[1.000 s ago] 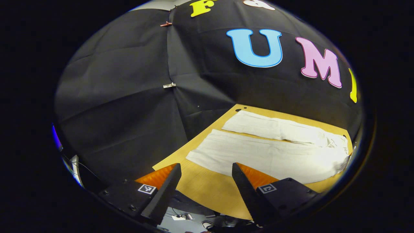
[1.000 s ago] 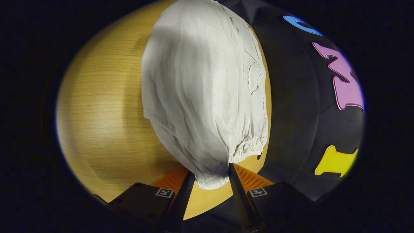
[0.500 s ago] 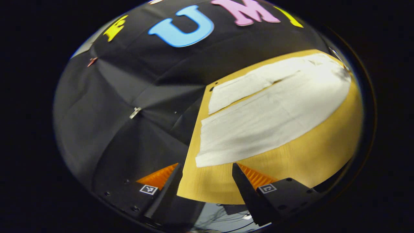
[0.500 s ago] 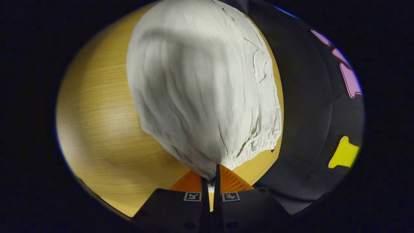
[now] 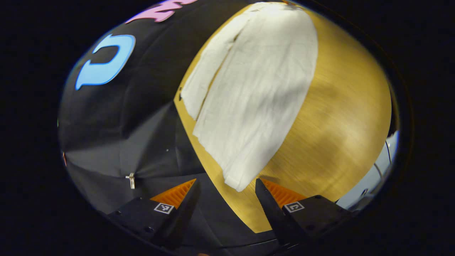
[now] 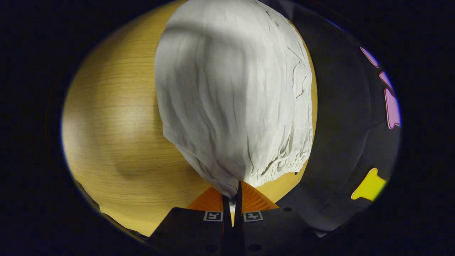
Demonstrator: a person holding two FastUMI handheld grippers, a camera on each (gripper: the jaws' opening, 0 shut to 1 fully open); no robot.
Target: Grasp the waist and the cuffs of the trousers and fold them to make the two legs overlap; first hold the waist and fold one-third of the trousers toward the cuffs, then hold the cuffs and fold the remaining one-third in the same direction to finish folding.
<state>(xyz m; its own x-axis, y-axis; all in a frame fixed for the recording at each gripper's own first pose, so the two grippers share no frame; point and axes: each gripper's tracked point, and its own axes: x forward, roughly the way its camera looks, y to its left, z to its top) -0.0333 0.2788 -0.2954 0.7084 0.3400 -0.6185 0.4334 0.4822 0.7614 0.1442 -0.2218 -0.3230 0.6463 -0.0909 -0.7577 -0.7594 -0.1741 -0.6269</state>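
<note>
White cloth trousers (image 5: 249, 92) flat on the wooden table (image 5: 337, 117), cuffs near the left gripper (image 5: 226, 199), waist in the right gripper (image 6: 231, 199), booth wall beyond the table's far edge.

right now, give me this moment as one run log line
right gripper: shut on trousers waist | left gripper: open, just short of near cuff | trousers: flat on wooden table, legs unfolded

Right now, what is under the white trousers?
The trousers lie on a wooden table, bare beside them. Whatever sits beneath the cloth is covered. The right gripper pinches the waist.
</note>
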